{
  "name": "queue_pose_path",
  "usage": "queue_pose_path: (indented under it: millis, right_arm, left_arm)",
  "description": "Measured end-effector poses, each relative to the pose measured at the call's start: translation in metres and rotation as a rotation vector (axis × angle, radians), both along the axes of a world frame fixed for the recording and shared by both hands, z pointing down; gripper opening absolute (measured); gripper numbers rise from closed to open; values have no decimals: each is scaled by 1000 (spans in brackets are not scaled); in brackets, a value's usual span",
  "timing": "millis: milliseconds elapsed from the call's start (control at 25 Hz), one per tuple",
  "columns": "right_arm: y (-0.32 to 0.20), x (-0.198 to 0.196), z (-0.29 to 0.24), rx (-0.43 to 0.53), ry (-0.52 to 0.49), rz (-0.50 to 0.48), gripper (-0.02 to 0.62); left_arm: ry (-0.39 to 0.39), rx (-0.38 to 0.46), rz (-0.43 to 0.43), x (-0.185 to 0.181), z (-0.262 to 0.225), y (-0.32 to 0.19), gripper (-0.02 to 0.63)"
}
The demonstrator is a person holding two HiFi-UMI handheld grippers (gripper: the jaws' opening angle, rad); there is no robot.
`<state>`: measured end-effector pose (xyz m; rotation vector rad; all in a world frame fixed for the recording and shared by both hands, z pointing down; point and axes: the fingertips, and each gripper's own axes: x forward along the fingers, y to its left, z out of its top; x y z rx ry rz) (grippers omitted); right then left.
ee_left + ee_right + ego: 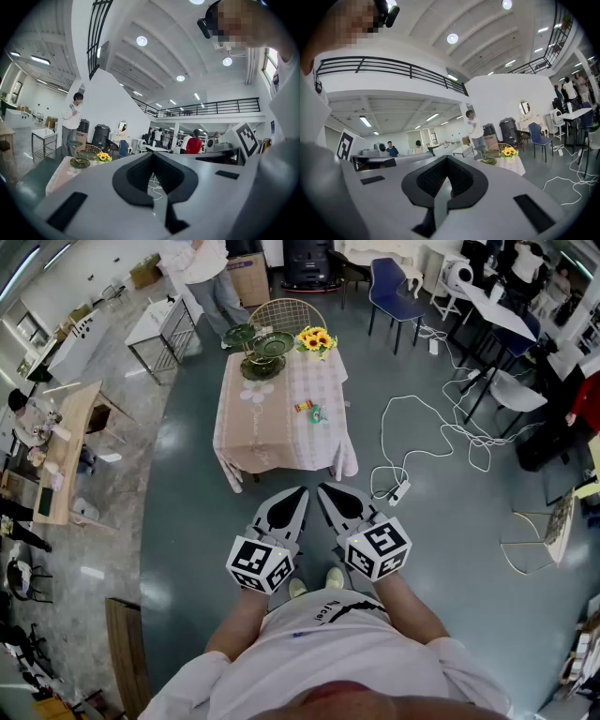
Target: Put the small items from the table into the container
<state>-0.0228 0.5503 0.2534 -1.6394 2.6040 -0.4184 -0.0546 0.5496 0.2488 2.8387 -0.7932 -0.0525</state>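
1. Right now I have both claws held low in front of the body, side by side, each pointing level toward 12 o'clock.
2. My left claw [298, 495] is fully closed, its tips meeting with nothing between them; only floor [187, 484] shows through the hollow behind the tips.
3. My right claw [326, 493] is likewise closed tight and empty.
4. The two noses lean toward each other, near but not touching. The marker cubes [261, 563] sit at 6 o'clock of them, over the hands.
5. The left forearm [239, 615] and right forearm [408, 601] reach forward from the white shirt [328, 643], elbows out toward 7 and 5 o'clock.
6. The desk [246, 432], under a pale pink cloth, stands at 12 o'clock, well apart from both claws, with bare floor between.
7. The small items [309, 411] lie on the cloth toward the desk's 3 o'clock edge.
8. Green dishes [262, 351] and sunflowers [316, 338] stand at its 12 o'clock end. A rounded gold wire frame [286, 307] rises just behind them; I cannot tell whether it is a basket.
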Motion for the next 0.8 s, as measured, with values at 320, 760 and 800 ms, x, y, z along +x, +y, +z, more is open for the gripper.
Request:
queue_pose_path:
  millis: [320, 760, 800]
  right_arm:
    - [3, 10, 4, -2, 3, -4, 12]
    - [-3, 27, 0, 18, -54, -10, 14]
    - [-4, 32, 1, 21, -54, -8, 14]
  left_arm:
    - [-2, -4, -5, 11, 4, 3, 6]
    - [-16, -14, -16, 20, 9, -5, 7]
    - [-18, -13, -18, 23, 10, -6, 6]
